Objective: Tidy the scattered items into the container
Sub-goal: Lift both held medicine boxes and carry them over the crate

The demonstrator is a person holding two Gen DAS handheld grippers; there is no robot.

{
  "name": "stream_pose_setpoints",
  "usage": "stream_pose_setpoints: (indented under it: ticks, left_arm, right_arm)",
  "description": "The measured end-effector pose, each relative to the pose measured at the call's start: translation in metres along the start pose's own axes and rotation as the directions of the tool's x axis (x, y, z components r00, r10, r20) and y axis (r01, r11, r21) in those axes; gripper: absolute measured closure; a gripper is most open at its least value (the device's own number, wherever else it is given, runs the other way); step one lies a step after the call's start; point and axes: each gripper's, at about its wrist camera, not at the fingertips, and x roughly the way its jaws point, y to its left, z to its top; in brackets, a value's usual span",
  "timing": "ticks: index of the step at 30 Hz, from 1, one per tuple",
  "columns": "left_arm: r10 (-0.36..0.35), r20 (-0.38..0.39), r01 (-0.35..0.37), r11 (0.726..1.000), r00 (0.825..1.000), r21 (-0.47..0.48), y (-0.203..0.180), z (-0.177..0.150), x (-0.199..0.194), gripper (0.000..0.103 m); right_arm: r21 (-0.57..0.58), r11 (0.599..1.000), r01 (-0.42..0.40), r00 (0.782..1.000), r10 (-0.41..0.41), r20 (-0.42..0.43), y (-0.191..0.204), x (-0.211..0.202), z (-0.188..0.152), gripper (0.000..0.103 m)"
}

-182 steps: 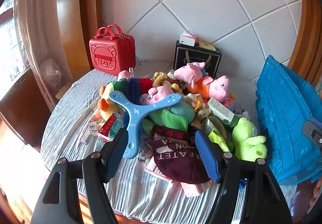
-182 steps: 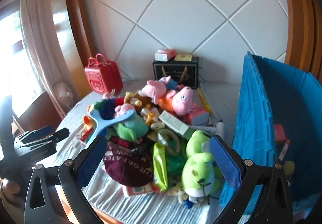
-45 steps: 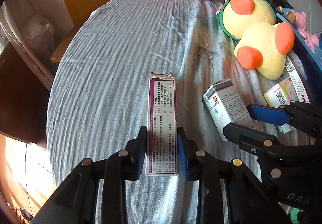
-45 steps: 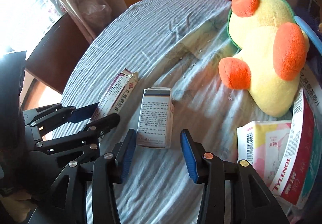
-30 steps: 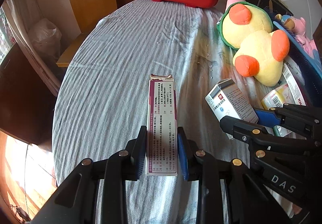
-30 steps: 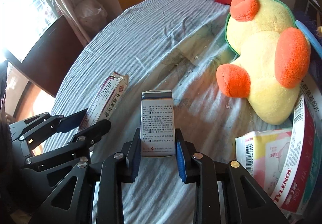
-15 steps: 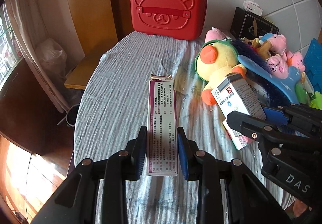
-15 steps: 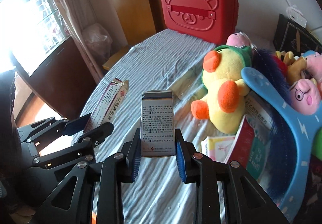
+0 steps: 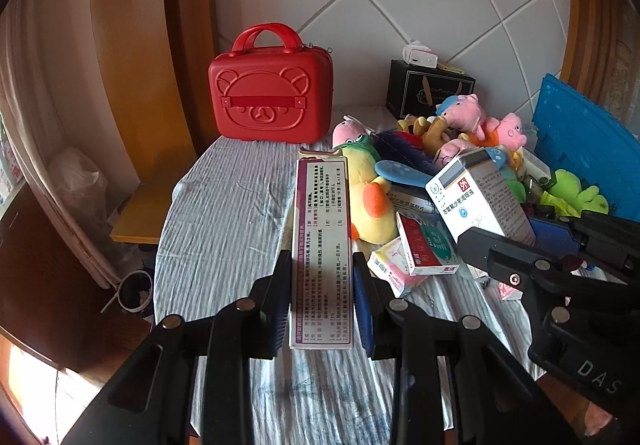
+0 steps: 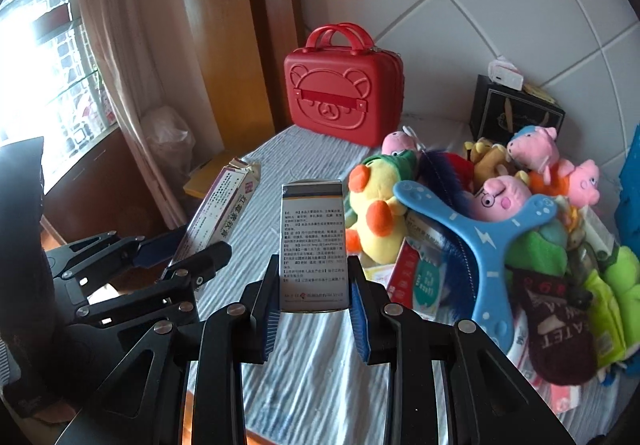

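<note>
Both boxes now lifted clear of the table [image 9: 224,229]: left gripper [image 9: 322,301] pinches the long box [image 9: 322,257], right gripper [image 10: 314,299] pinches the short box [image 10: 313,241]; transfer to the blue container [image 9: 588,149] remains.

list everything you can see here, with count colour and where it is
long box: 1, white with purple edge, clamped in the left tool, off the table
short box: 1, white with grey top, clamped in the right tool, off the table
blue container: 1, blue, right edge of the table
red case: 1, red with bear face, upright at the far end
black box: 1, black, by the wall, small white item on top
duck plush: 1, yellow and orange, left side of the pile
pig plushes: at least 4, pink, top of the pile
boomerang toy: 1, blue, lying over the pile
frog plush: 1, green, next to the container
table cloth: 1, striped grey-white
left tool: 1, black, blue pads
right tool: 1, black, blue pads
</note>
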Motion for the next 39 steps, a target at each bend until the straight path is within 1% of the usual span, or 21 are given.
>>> stream_pose_setpoints:
  ticks: [7, 14, 19, 23, 30, 33, 35, 39]
  left_arm:
    - [-0.093, 0.041, 0.089, 0.993, 0.995, 0.073, -0.042, 0.005, -0.031, 0.075]
    - [-0.185, 0.077, 0.171, 0.973, 0.98, 0.152, -0.116, 0.009, -0.052, 0.075]
    - [-0.239, 0.108, 0.217, 0.958, 0.965, 0.186, -0.185, 0.013, -0.065, 0.075]
    - [-0.267, 0.127, 0.238, 0.95, 0.955, 0.2, -0.246, 0.014, -0.074, 0.075]
    - [-0.281, 0.181, 0.245, 0.949, 0.942, 0.198, -0.346, 0.018, -0.09, 0.075]
    - [-0.283, 0.211, 0.24, 0.949, 0.936, 0.206, -0.385, 0.017, -0.096, 0.075]
    - [-0.292, 0.208, 0.247, 0.944, 0.934, 0.217, -0.408, 0.02, -0.097, 0.075]
    - [-0.303, 0.206, 0.25, 0.936, 0.931, 0.247, -0.45, 0.032, -0.096, 0.075]
  right_arm:
    - [0.056, 0.994, 0.092, 0.994, -0.095, 0.049, -0.01, -0.059, -0.017, 0.074]
    - [0.118, 0.975, 0.187, 0.975, -0.199, 0.102, -0.053, -0.121, -0.029, 0.074]
    - [0.157, 0.958, 0.24, 0.958, -0.26, 0.123, -0.102, -0.165, -0.045, 0.074]
    - [0.173, 0.947, 0.271, 0.945, -0.296, 0.136, -0.151, -0.203, -0.06, 0.074]
    - [0.162, 0.943, 0.292, 0.931, -0.319, 0.175, -0.235, -0.267, -0.084, 0.074]
    - [0.14, 0.939, 0.314, 0.919, -0.337, 0.204, -0.267, -0.29, -0.093, 0.074]
    - [0.146, 0.935, 0.324, 0.912, -0.349, 0.216, -0.288, -0.304, -0.099, 0.074]
    - [0.185, 0.929, 0.32, 0.907, -0.357, 0.224, -0.33, -0.328, -0.106, 0.074]
